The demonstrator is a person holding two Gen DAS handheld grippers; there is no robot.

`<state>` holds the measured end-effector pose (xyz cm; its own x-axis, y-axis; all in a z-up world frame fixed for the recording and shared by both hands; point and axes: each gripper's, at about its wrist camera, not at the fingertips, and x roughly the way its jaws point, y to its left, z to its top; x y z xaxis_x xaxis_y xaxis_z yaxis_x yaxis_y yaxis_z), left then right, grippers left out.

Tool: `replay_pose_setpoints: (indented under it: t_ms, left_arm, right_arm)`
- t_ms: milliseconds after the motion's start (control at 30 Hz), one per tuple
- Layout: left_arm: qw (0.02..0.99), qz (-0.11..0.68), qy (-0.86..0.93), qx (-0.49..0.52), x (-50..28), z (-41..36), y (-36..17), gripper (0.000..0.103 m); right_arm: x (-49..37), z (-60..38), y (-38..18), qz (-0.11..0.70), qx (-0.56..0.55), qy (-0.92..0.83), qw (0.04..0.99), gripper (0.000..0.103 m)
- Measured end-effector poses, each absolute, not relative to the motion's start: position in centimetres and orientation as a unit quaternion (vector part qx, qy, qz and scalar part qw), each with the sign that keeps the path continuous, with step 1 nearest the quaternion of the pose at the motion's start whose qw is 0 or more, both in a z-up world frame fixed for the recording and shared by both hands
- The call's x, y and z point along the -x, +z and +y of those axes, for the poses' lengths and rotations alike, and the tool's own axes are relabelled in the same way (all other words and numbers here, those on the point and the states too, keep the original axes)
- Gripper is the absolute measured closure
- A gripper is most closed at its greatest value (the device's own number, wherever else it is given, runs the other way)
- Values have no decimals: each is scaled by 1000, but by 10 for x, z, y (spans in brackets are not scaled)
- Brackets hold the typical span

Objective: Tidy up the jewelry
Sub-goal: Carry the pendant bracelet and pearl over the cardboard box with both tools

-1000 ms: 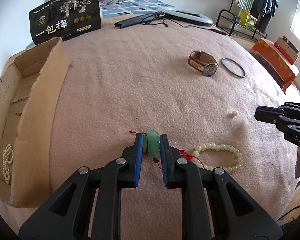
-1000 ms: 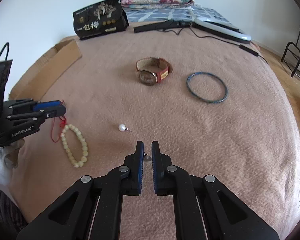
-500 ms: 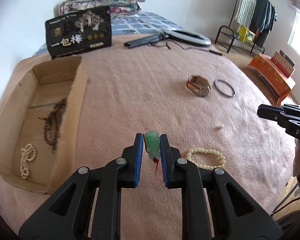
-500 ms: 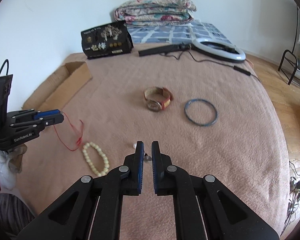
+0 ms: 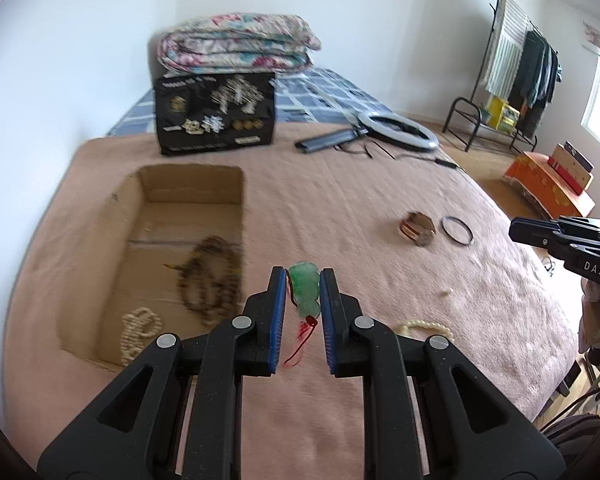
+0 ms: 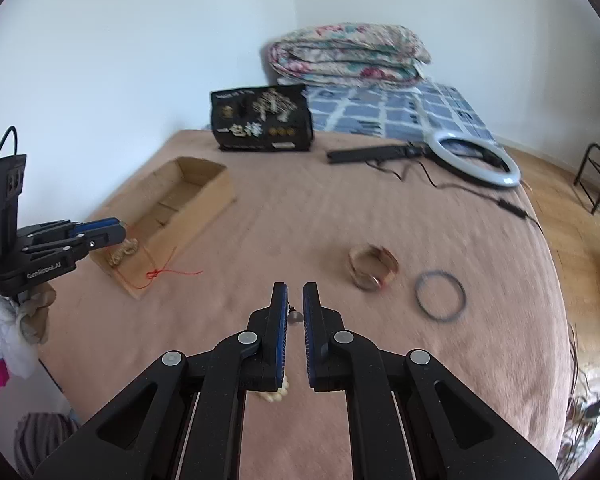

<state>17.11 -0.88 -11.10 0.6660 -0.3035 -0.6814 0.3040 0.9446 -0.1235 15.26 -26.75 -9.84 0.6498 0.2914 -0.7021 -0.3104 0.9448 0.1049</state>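
Your left gripper (image 5: 303, 292) is clamped on a green jade pendant (image 5: 305, 289), pale, translucent and carved into lumpy rounded lobes. It sits between the blue pads near the fingertips, held in the air above the pink blanket (image 5: 339, 184). Its long axis runs along the fingers, one end toward the tips, the other back toward you, where a red knot and red cord (image 5: 301, 338) hang down between the jaws. In the right wrist view that cord (image 6: 162, 273) trails loose across the near edge of the cardboard box (image 6: 204, 196).

Your right gripper (image 6: 295, 298) has its fingers nearly together on a tiny earring (image 6: 294, 317), a small pale bead on a thin post, too small and blurred to tell which way the post points. It too is off the blanket.

The box (image 5: 148, 208) lies left of the pendant and holds a dark bead necklace (image 5: 212, 276) and a cream pearl strand (image 5: 138, 332). On the blanket to the right lie a watch (image 5: 416, 227) with a brown strap, a thin dark bangle (image 5: 457, 230) just beside it, and a cream bead bracelet (image 5: 423, 326) partly hidden behind the left gripper's right finger.
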Motion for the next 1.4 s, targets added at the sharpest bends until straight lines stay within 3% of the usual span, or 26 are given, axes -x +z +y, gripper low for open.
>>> replay_pose_setpoints:
  t_ms: [567, 1400]
  left_arm:
    - [934, 342, -102, 12, -182, 80, -83, 87]
    - [921, 378, -87, 30, -234, 117, -109, 87]
  right_arm:
    - [-197, -168, -62, 357, 27, 244, 901, 97]
    - [-212, -60, -103, 410, 33, 326, 851, 97]
